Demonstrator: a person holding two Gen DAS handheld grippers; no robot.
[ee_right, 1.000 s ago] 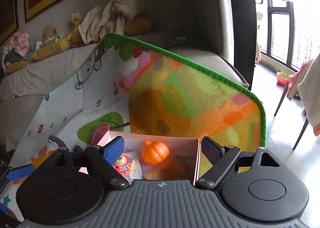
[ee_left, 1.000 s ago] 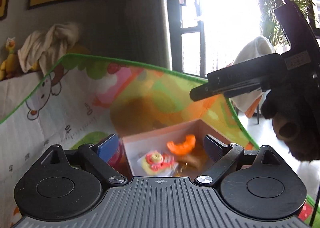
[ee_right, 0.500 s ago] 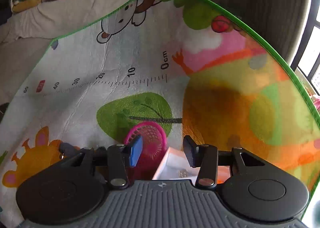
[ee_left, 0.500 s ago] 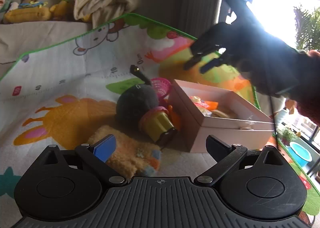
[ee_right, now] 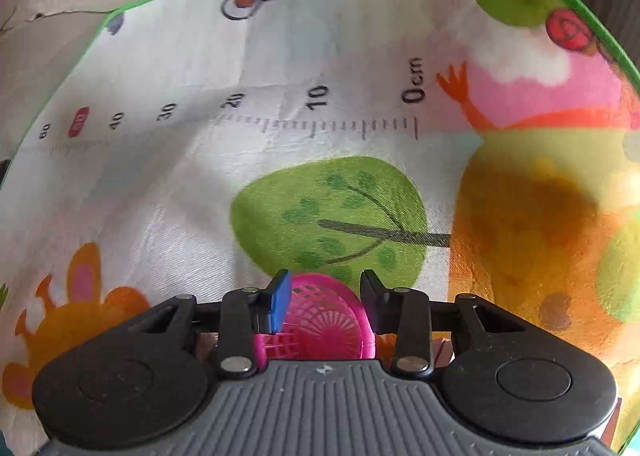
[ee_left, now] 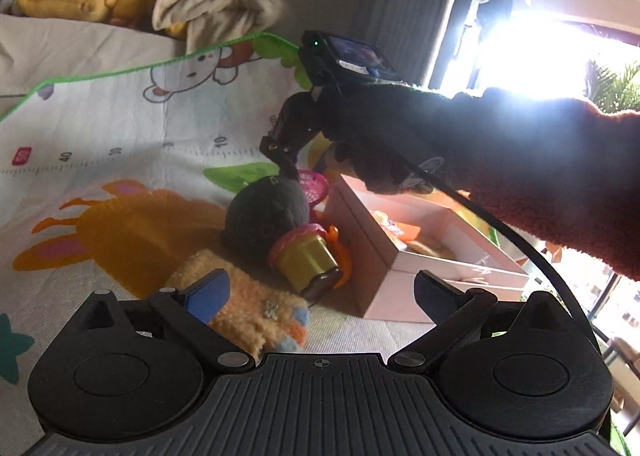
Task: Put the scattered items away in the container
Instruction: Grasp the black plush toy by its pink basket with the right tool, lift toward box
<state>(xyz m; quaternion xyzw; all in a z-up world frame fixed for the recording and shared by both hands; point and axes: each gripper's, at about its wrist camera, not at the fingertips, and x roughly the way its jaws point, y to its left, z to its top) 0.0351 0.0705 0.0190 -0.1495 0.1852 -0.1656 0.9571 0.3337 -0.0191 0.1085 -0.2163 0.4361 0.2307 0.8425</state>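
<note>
Left wrist view is taking in a printed play mat [ee_left: 120,127] spreading across most of the frame, with a pink box [ee_left: 384,268] sitting on it at about three o'clock from centre, open and holding small toys. A person's dark-gloved hand [ee_left: 404,135] is reaching in from two o'clock with the right gripper [ee_left: 290,169], which is pointing down beside the box's far corner. At centre a dark plush ball [ee_left: 266,211] is lying against a gold toy cup [ee_left: 306,262] with a pink rim, tipped on its side just beside the box's near wall. An orange fuzzy plush [ee_left: 248,304] is lying at six o'clock of the ball, partly between the wide-spread fingers of the left gripper [ee_left: 320,290], whose jaws are opening further without touching it.

Right wrist view is looking steeply down on the mat's green tree print [ee_right: 332,211] at centre. A pink mesh basket [ee_right: 324,324] is sitting at six o'clock, between the right gripper's narrowed fingers; the jaws are closing around it, and I cannot tell whether the pads are pressing on its rim.
</note>
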